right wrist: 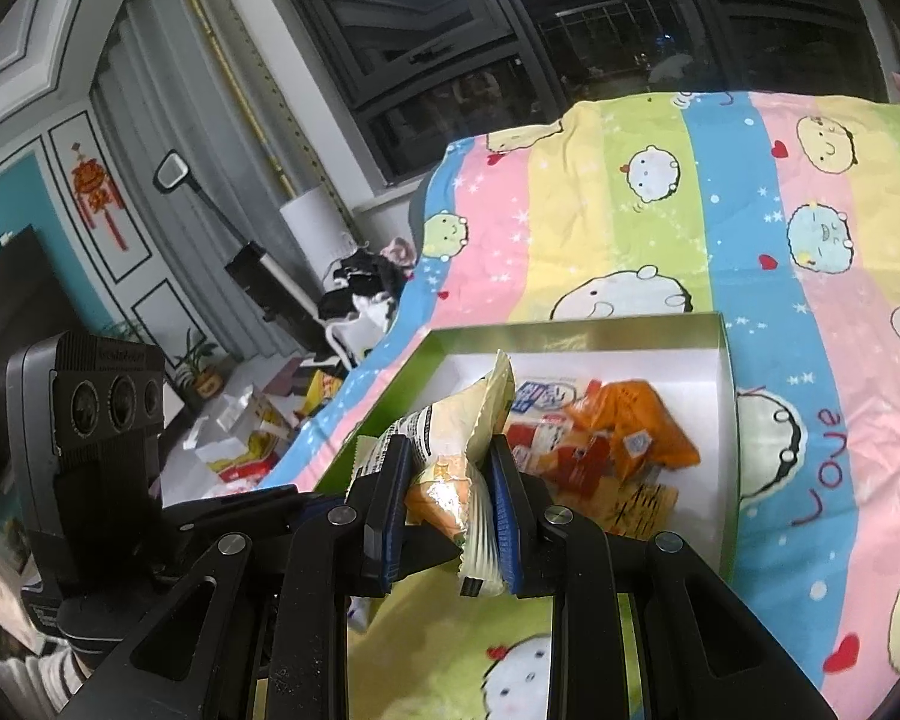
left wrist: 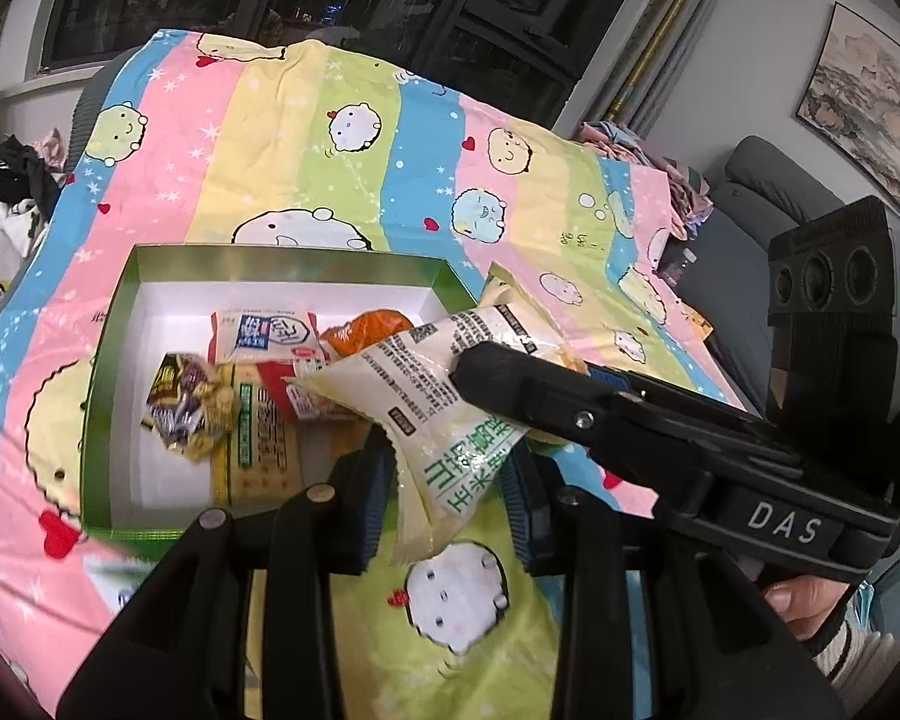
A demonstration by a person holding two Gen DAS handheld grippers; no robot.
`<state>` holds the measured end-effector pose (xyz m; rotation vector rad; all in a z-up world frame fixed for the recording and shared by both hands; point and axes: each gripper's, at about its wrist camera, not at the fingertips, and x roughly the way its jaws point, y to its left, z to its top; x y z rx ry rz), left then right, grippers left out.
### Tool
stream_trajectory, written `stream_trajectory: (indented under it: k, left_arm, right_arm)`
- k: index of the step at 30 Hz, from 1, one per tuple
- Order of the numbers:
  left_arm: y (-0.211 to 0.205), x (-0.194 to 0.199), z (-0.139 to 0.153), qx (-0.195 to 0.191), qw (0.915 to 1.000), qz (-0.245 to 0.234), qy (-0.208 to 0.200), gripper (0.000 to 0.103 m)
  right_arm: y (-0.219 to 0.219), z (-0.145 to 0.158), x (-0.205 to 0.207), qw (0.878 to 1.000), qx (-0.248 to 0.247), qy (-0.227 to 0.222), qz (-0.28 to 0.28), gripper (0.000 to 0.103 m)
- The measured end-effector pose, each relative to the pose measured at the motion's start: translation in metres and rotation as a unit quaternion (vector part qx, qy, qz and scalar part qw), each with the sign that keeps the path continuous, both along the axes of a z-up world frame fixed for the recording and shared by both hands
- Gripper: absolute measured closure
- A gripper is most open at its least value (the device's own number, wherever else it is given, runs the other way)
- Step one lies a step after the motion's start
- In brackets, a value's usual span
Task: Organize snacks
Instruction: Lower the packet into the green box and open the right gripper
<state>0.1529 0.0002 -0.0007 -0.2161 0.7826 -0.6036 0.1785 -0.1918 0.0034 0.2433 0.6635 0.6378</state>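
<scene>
Right tongs (right wrist: 444,510) are clamped on one end of the pale snack packet (left wrist: 426,396), held over the green box's (left wrist: 114,324) near right corner. Left tongs (left wrist: 450,504) stand open around its lower tail, gripping nothing. Risk: the slick film slips and drops outside the box.

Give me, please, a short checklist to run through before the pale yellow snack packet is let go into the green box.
1. Right gripper holds the pale yellow packet: ok, its fingers pinch one end.
2. Left gripper free of the packet: cannot tell; its fingers flank the packet's lower end, contact unclear.
3. Packet over the green box: not ok, only its far tip crosses the box's near corner.
4. Room in the box: ok, white floor shows beside the orange packet and the other snacks.
5. Box flat on the striped blanket: ok.
</scene>
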Motion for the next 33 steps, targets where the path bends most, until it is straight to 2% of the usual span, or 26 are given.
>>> stream_trajectory:
  k: [12, 18, 33]
  left_arm:
    - [-0.013, 0.046, -0.027, 0.010, 0.9993, -0.002, 0.036, 0.070]
    - [-0.015, 0.057, -0.039, 0.017, 0.9984, -0.004, 0.054, 0.070]
    - [-0.022, 0.071, -0.054, 0.050, 0.9945, -0.001, 0.093, 0.070]
  right_arm:
    - [-0.008, -0.026, 0.047, 0.999, -0.001, 0.033, -0.010, 0.075]
    - [-0.009, -0.040, 0.059, 0.999, 0.000, 0.052, -0.012, 0.075]
    - [-0.005, -0.054, 0.074, 0.996, -0.019, 0.084, -0.014, 0.075]
